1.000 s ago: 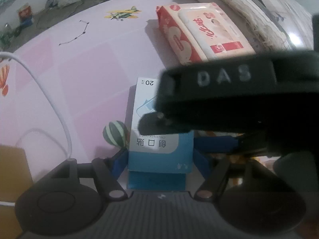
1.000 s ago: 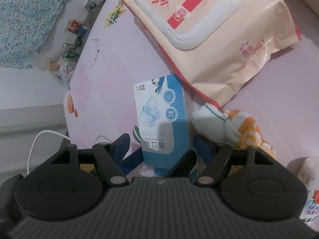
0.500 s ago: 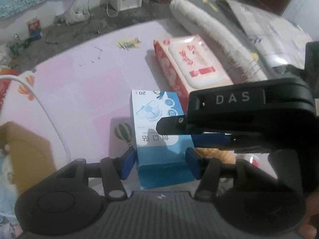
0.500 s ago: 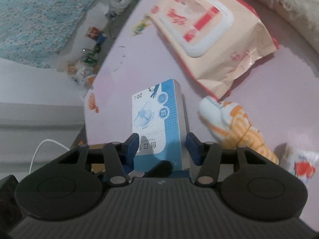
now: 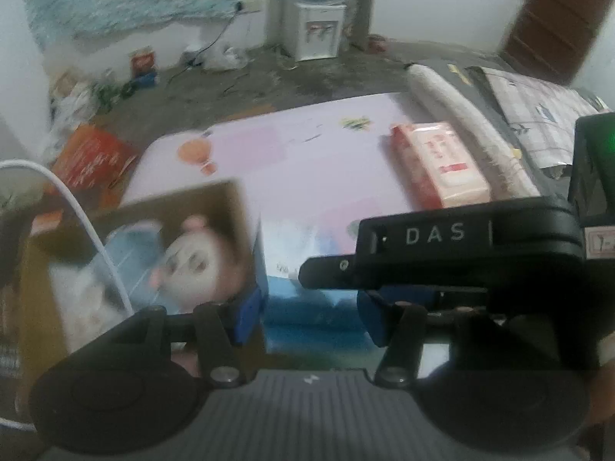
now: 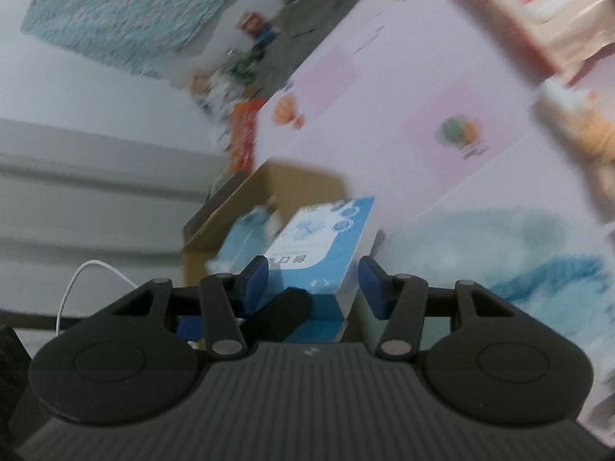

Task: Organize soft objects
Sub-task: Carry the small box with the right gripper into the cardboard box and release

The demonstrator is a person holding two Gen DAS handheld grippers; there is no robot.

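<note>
Both grippers are shut on one blue and white bandage box, seen blurred in the left wrist view (image 5: 303, 299) and in the right wrist view (image 6: 319, 246). My left gripper (image 5: 309, 317) and my right gripper (image 6: 313, 282) hold it lifted above the pink mat (image 5: 300, 153). The right gripper's black body crosses the left wrist view. A cardboard box (image 5: 130, 253) with a white plush toy (image 5: 200, 261) inside sits just to the left, and shows in the right wrist view (image 6: 246, 199) beyond the bandage box.
A wet-wipes pack (image 5: 438, 165) lies far right on the mat. An orange and white cloth (image 6: 576, 130) lies at the right. A blue cloth (image 6: 519, 253) lies near. A white cable (image 5: 77, 215) crosses the cardboard box. Clutter lies on the floor beyond.
Both grippers have lifted the bandage box off the mat and carried it left, toward the cardboard box. The views have tilted up and blurred.
</note>
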